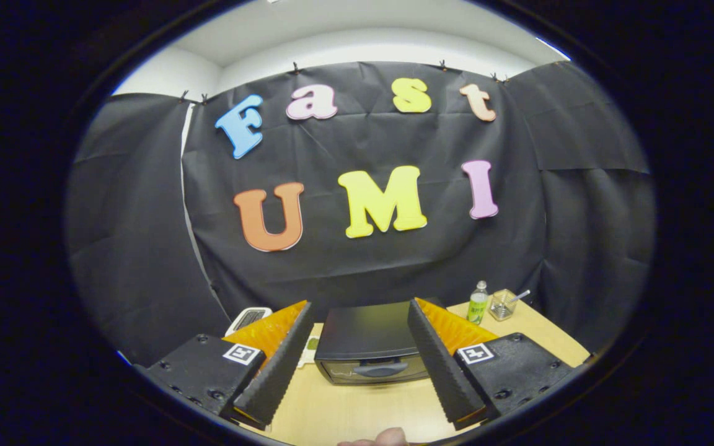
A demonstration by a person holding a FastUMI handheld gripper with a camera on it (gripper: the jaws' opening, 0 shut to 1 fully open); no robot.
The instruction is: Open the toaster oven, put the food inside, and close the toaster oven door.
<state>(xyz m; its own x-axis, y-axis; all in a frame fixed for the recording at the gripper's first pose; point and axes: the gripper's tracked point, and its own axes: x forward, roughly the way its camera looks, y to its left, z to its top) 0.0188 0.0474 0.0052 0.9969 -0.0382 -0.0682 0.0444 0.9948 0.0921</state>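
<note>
A black toaster oven (366, 341) stands on the light wooden table (357, 409), just ahead of my fingers, its glass door shut and its grey handle (380, 370) facing me. My gripper (360, 313) is open, raised above the table, with nothing held; the oven shows in the gap between the two fingers. A bit of something green and white (312, 344) lies on the table left of the oven, mostly hidden by the left finger (279, 365).
A small green-labelled bottle (477, 303) and a clear glass cup (503, 304) with a stick in it stand at the table's back right. A white device (249, 318) sits at the back left. Part of a hand (385, 438) shows at the table's near edge.
</note>
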